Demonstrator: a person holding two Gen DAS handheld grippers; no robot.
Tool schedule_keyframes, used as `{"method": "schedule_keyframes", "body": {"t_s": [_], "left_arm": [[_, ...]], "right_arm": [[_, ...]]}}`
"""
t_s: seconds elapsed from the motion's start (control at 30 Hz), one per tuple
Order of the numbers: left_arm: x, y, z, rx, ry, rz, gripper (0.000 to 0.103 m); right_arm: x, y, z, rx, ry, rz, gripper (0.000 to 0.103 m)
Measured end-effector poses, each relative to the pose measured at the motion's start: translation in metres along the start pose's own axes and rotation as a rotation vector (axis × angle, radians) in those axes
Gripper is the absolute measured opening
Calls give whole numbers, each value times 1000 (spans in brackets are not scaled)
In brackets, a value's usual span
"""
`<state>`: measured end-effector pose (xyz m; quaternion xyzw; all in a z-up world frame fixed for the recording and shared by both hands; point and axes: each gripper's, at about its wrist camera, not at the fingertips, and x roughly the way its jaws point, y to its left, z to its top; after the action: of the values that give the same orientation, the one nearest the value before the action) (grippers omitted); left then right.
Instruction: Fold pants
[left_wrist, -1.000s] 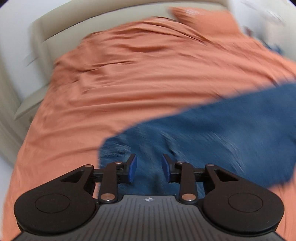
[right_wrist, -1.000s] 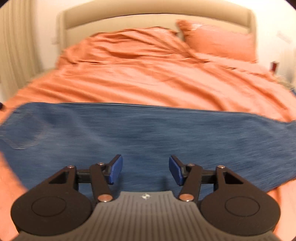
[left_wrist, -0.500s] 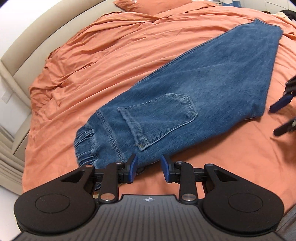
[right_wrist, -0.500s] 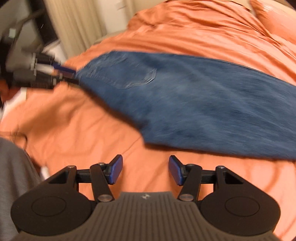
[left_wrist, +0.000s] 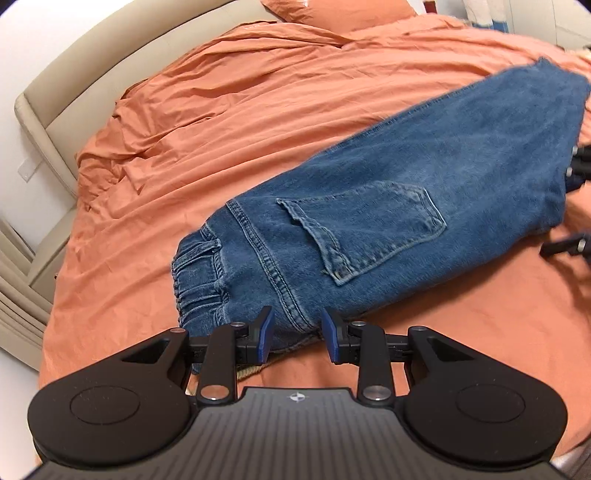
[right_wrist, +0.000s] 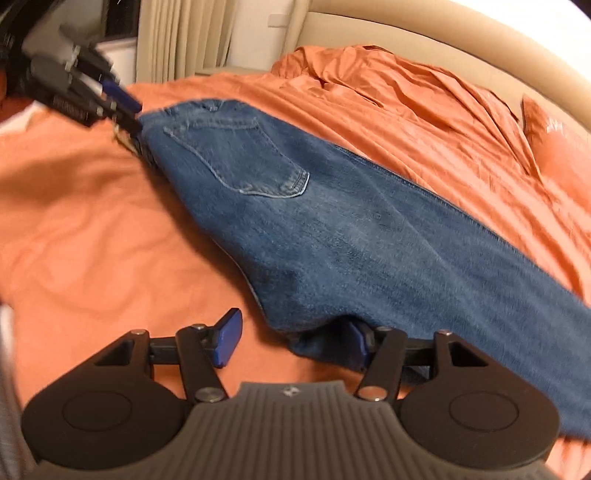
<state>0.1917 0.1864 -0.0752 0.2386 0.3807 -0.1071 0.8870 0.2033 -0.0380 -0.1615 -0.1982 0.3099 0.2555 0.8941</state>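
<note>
The left gripper (left_wrist: 297, 334) is seen part open at the jeans' (left_wrist: 406, 221) waistband corner, denim between the pads but not pinched. The right gripper (right_wrist: 291, 341) has just been widened, one pad tucked under the jeans' near edge, nothing clamped. Beyond, the jeans are spread folded lengthwise across the orange bed (left_wrist: 221, 110), pocket up.

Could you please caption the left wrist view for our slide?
Left gripper, jaws open, at the waistband corner of blue jeans on an orange bedspread.
</note>
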Motion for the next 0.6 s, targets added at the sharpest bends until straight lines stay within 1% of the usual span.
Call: {"method": "schedule_keyframes", "body": {"t_s": [0.03, 0.1, 0.13, 0.17, 0.2, 0.23, 0.27, 0.3, 0.33, 0.37, 0.4, 0.43, 0.5, 0.6], "left_arm": [[1, 5, 0, -28, -6, -15, 37], [2, 19, 4, -99, -19, -42, 37], [3, 25, 6, -131, -26, -51, 37], [4, 32, 9, -157, -32, -60, 37], [6, 37, 11, -176, -34, -66, 35], [11, 40, 14, -188, -27, -76, 32], [17, 42, 17, -191, -19, -88, 31], [24, 41, 19, -185, -5, -95, 27], [32, 38, 21, -172, 11, -96, 25], [40, 35, 23, -158, 21, -95, 25], [48, 33, 25, -159, 27, -90, 23], [57, 33, 27, -171, 39, -89, 20], [76, 32, 33, -168, 73, -70, 19], [102, 33, 39, -179, 126, -55, 18]], "right_arm": [[4, 2, 1, -3, 1, 7, 55], [4, 4, 2, -5, -18, 30, 32], [-2, 6, 5, -9, -50, 20, 23], [-11, 4, 8, -6, -96, -1, 16], [-23, -3, 11, 18, -148, -4, 11], [-31, -12, 14, 57, -164, 16, 10], [-33, -21, 14, 89, -155, 48, 9], [-30, -26, 12, 111, -119, 71, 8], [-22, -27, 9, 123, -60, 86, 8], [-13, -25, 5, 120, -11, 94, 8], [-4, -19, 0, 101, 42, 98, 8], [2, -13, -3, 77, 76, 89, 8], [7, -11, -4, 62, 98, 81, 8], [12, -20, -3, 118, 120, 107, 8]]}}
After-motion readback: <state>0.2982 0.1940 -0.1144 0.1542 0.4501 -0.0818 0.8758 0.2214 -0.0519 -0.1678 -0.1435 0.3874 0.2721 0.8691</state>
